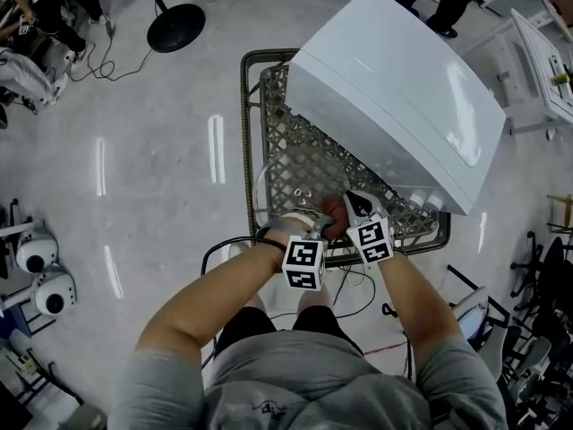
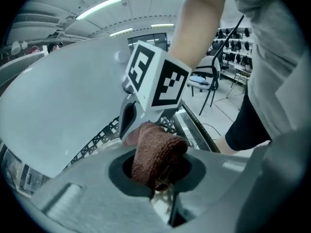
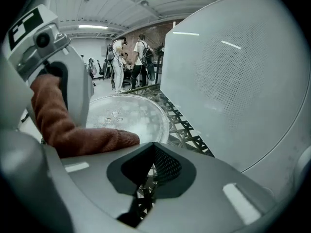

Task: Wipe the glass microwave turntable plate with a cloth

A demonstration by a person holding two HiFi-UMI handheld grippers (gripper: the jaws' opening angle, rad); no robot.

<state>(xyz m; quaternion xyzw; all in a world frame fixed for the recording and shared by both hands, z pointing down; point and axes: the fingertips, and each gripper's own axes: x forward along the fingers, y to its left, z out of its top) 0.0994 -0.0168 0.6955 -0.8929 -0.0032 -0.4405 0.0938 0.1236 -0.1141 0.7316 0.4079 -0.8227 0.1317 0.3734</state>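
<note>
The clear glass turntable plate point(image 3: 129, 115) lies flat on the metal lattice table point(image 1: 255, 106), left of the white microwave point(image 1: 394, 88); its faint rim point(image 1: 285, 186) shows in the head view. A reddish-brown cloth point(image 2: 155, 152) hangs into my left gripper point(image 2: 158, 186), whose jaws are shut on its frayed end. In the right gripper view the cloth point(image 3: 73, 130) runs from the left gripper and drapes over one jaw of my right gripper point(image 3: 153, 149), which is shut with nothing in its seam. Both grippers point(image 1: 313, 227) point(image 1: 356, 206) hover side by side at the table's near edge, just short of the plate.
The microwave's side point(image 3: 233, 81) stands close on the right. A round black stand base point(image 1: 175, 27) sits on the floor at the far left. White camera units point(image 1: 40, 271), cables and chairs point(image 1: 537, 330) surround the table. People point(image 3: 129, 57) stand in the background.
</note>
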